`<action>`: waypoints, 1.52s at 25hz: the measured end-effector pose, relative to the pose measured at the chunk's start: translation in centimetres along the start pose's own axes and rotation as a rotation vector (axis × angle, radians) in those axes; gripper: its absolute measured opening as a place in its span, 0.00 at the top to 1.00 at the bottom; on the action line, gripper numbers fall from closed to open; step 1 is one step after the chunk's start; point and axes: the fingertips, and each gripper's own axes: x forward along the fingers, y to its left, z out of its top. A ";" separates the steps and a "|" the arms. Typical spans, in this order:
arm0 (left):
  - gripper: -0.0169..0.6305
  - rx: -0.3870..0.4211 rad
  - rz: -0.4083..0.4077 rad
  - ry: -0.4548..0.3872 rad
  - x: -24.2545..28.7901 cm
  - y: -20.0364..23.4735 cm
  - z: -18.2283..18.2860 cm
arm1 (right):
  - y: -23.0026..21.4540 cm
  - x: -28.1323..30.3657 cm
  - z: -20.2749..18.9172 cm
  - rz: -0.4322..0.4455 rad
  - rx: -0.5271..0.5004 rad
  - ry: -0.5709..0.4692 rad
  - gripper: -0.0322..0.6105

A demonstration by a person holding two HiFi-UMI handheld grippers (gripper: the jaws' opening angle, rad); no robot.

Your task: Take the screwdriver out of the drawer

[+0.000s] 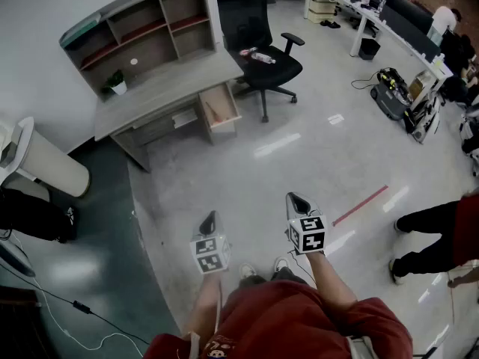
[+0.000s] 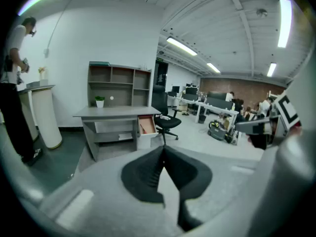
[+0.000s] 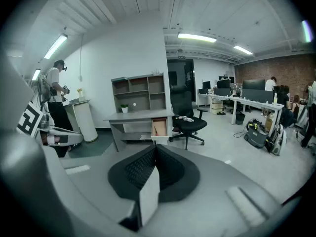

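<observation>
The grey desk (image 1: 161, 88) stands across the floor, well ahead of me. Its wooden drawer (image 1: 219, 109) is pulled open at the desk's right end. A thin reddish screwdriver (image 1: 212, 111) lies inside it. The drawer (image 3: 158, 127) also shows in the right gripper view, with the screwdriver (image 3: 155, 130) as a small streak. In the left gripper view the drawer (image 2: 146, 125) is far off. My left gripper (image 1: 211, 217) and right gripper (image 1: 297, 200) hang side by side over the bare floor, both shut with nothing between the jaws, far short of the desk.
A black office chair (image 1: 266, 66) with a bottle on its seat stands right of the drawer. A white round bin (image 1: 52, 167) is at the left. A person's legs (image 1: 434, 230) are at the right, near a red floor stripe (image 1: 359, 205). A cable (image 1: 67, 305) lies at the lower left.
</observation>
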 end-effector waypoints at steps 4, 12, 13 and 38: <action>0.98 0.001 -0.016 -0.001 0.1 0.1 0.4 | 0.4 0.1 0.1 -0.007 0.001 -0.003 0.95; 0.98 0.040 -0.083 0.012 1.7 1.2 0.4 | 2.3 1.1 -1.0 -0.033 0.059 -0.021 0.95; 0.98 0.044 -0.090 0.013 1.8 1.3 0.3 | 2.5 1.2 -1.3 -0.036 0.063 -0.019 0.95; 0.58 0.130 -0.217 0.090 12.0 -2.3 1.8 | -3.6 6.5 -1.0 -0.102 0.122 0.004 0.95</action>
